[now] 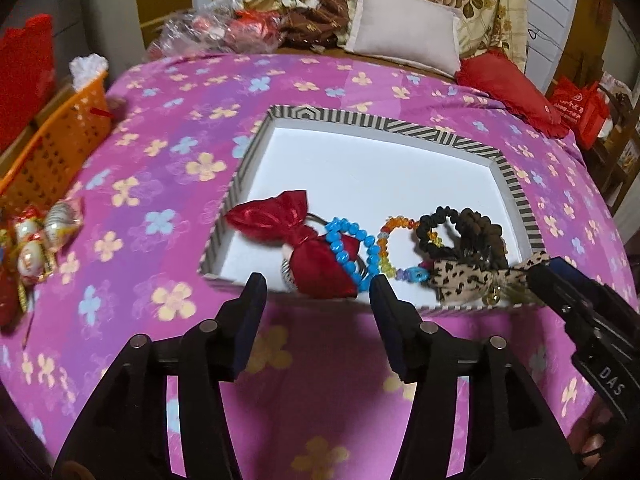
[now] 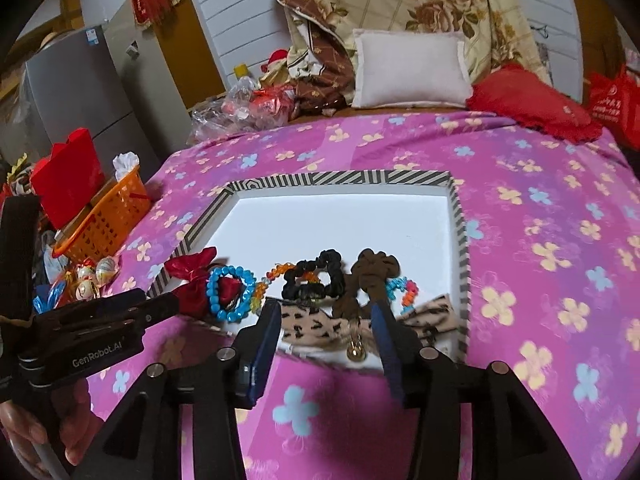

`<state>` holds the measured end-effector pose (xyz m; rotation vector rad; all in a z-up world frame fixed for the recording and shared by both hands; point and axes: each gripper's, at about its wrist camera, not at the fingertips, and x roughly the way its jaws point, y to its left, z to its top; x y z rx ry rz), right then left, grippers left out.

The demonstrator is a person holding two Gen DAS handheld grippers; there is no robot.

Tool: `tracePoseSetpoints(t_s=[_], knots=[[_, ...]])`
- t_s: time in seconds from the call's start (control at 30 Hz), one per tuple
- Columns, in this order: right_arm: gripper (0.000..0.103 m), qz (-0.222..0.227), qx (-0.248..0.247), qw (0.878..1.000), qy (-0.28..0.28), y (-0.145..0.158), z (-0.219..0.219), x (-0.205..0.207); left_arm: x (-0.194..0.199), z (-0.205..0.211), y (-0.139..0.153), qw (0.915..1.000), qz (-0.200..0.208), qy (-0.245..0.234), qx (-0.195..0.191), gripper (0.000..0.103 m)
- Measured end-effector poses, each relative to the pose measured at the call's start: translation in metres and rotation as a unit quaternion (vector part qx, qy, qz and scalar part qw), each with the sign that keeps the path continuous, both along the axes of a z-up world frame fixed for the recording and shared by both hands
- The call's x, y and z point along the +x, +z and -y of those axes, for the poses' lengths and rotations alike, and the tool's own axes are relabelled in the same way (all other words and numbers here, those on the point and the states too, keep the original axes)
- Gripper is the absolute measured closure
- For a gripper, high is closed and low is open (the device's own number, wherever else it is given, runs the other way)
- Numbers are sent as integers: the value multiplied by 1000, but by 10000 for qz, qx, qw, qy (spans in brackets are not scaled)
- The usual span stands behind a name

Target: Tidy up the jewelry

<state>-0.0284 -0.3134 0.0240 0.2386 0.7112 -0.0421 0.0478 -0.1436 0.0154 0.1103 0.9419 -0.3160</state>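
A striped-rim white tray (image 1: 404, 126) (image 2: 340, 178) lies on the pink flowered bed. Along its near edge lie a red bow (image 1: 304, 240) (image 2: 192, 280), a blue bead bracelet (image 1: 344, 252) (image 2: 230, 292), a multicoloured bead bracelet (image 1: 384, 244) (image 2: 264, 284), a black scrunchie (image 1: 436, 232) (image 2: 316, 276), a brown scrunchie (image 1: 480, 232) (image 2: 372, 272) and a leopard-print bow (image 1: 464, 280) (image 2: 316, 328). My left gripper (image 1: 318, 300) is open and empty just in front of the red bow. My right gripper (image 2: 326, 316) is open over the leopard bow, holding nothing.
An orange basket (image 1: 56, 148) (image 2: 104, 216) and wrapped trinkets (image 1: 40, 240) sit at the bed's left edge. A white pillow (image 1: 404, 24) (image 2: 412, 68), a red cushion (image 1: 516, 92) and piled bedding lie behind the tray.
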Motion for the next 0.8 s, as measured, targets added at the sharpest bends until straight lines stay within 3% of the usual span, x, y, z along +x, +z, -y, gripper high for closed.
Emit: tracePoseSetpoints(t_s=[0.07, 0.33, 0.4, 0.8], knots=[[41, 59, -53, 10000, -13, 5, -3, -7, -9, -3, 5, 9999, 149, 25, 51, 49], [37, 190, -204, 9996, -56, 19, -14, -30, -43, -17, 30, 9973, 707, 188, 112, 47], [31, 208, -243, 9995, -69, 22, -17, -35, -50, -19, 35, 9967, 783, 195, 82, 46], [25, 281, -283, 9991, -131, 32, -21, -55, -74, -21, 52, 9952, 955, 217, 5, 44]])
